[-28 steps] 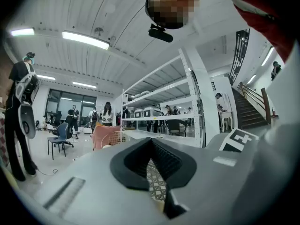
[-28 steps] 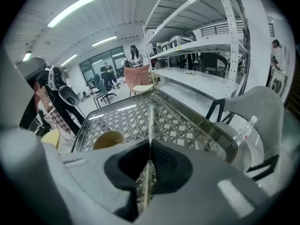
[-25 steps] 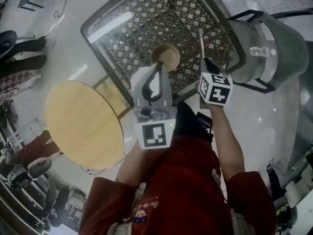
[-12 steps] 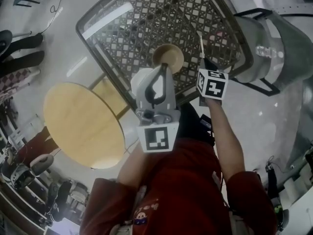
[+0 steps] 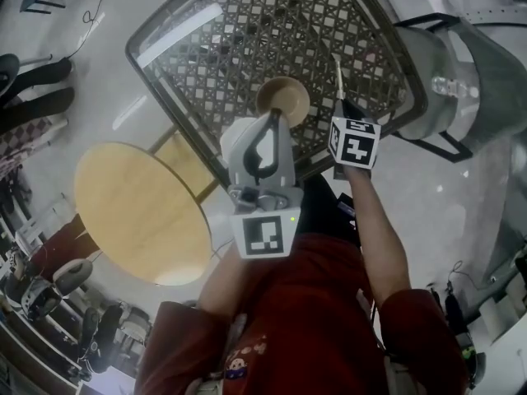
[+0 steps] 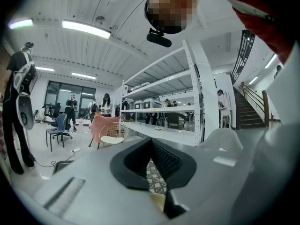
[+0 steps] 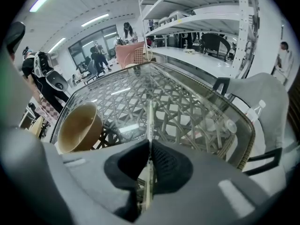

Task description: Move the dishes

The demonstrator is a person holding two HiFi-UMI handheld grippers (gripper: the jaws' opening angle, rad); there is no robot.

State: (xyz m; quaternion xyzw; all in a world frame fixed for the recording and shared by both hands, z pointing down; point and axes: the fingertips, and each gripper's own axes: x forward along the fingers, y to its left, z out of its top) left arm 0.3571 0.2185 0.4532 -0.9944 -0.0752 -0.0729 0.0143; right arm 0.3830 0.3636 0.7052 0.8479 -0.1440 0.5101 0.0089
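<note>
A tan bowl point(image 5: 284, 95) is held up over the near edge of a glass-topped lattice table point(image 5: 247, 23). My left gripper point(image 5: 272, 117) is shut on its near rim. In the left gripper view only a yellowish sliver of the bowl point(image 6: 158, 201) shows low between the closed pads of the left gripper point(image 6: 151, 161). To the right, my right gripper point(image 5: 342, 105) is shut on a thin pale chopstick point(image 5: 337, 74). In the right gripper view the chopstick point(image 7: 150, 121) runs forward from the right gripper point(image 7: 150, 146) over the table point(image 7: 187, 97), with the bowl point(image 7: 78, 127) at left.
A grey chair point(image 5: 461, 64) stands against the table's right side, with a clear plastic bottle point(image 5: 445, 86) on it. A round wooden table point(image 5: 136, 212) sits lower left. People and shelving show far behind in the left gripper view.
Both grippers, the bowl and the chopstick have shifted only slightly against the table; each grip is unchanged.
</note>
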